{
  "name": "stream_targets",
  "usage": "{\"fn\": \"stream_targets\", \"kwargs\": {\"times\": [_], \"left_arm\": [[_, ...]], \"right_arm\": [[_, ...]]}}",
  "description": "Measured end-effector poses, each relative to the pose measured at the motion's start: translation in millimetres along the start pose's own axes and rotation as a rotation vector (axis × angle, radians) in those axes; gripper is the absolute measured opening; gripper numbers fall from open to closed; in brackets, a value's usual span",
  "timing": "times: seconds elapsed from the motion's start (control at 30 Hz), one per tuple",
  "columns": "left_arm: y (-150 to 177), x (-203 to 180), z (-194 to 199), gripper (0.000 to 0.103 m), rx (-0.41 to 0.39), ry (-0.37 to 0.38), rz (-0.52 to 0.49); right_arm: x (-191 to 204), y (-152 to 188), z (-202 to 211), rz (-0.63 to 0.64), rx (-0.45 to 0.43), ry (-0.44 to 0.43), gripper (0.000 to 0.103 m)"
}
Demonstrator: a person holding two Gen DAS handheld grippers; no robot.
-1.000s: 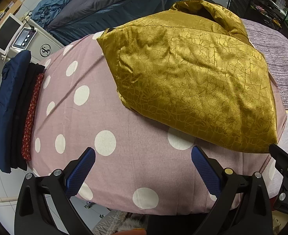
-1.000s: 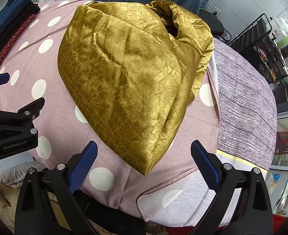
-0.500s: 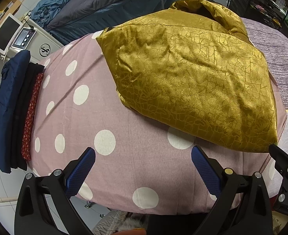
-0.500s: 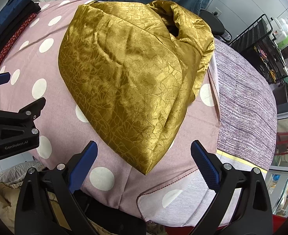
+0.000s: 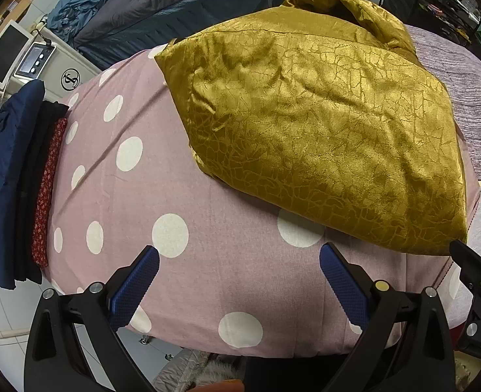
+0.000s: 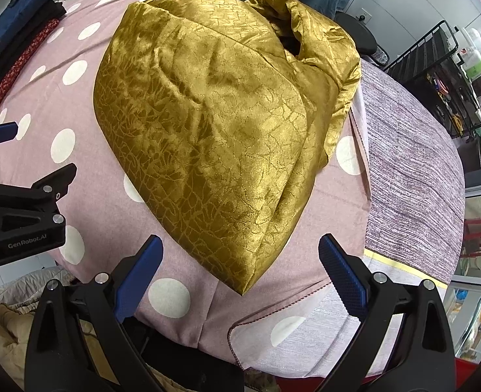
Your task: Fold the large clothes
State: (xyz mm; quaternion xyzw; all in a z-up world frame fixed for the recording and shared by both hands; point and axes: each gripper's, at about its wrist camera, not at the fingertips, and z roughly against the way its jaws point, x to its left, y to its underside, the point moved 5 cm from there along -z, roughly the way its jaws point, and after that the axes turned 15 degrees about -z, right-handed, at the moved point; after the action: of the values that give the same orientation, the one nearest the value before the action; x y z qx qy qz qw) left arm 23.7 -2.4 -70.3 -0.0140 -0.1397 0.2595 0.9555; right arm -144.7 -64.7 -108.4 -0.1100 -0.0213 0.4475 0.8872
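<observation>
Pink polka-dot sheeting (image 5: 181, 176) covers the wide surface we work over, and a grey-purple striped cloth (image 6: 413, 170) lies along its right side. On the pink sheet rests the gold garment (image 5: 322, 124), folded into a rough diamond with one corner pointing toward us; its far end bunches up into a loose hooded roll. We see a stack of folded clothes (image 5: 21, 189) at the left edge of the surface, navy, black and a red print, well apart from the gold piece. Behind it stands a white cabinet (image 5: 60, 65) with a small display on top, and what may be a dark duvet lies beyond, though the fisheye blurs it.

Our left gripper (image 5: 238, 277) hovers above the near edge of the sheet, jaws spread wide and holding nothing. Our right gripper (image 6: 240, 268) hangs just short of the garment's near corner, likewise spread and empty.
</observation>
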Motion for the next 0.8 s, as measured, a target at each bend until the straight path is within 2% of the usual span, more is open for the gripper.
{"fn": "stream_targets", "kwargs": {"times": [0.6, 0.8], "left_arm": [[-6, -3, -8, 0.097, 0.021, 0.008, -0.018], [-5, -4, -17, 0.097, 0.047, 0.051, -0.006]], "right_arm": [[0, -5, -7, -0.002, 0.023, 0.001, 0.095], [-1, -6, -11, -0.005, 0.032, 0.001, 0.095]]}}
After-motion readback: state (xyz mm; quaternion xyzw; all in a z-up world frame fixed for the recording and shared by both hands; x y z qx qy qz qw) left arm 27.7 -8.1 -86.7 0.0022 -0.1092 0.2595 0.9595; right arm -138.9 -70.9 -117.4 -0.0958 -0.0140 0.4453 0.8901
